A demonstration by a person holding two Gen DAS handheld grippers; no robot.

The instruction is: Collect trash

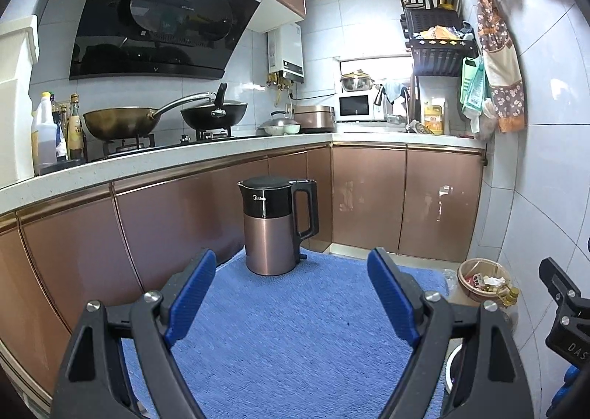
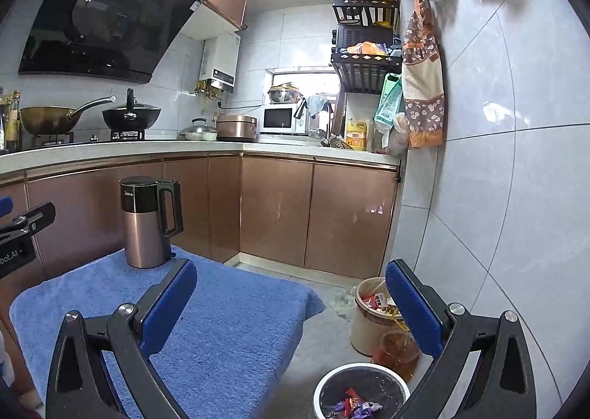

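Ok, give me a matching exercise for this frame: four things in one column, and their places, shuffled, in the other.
Things:
1. kettle
2. wrappers
3. microwave
4. black wok

Places:
A. on the stove burner
B. on the counter below the window
C. standing on the blue towel
D. inside the white bin on the floor

Pairs: 1-C, 2-D, 3-B, 4-A
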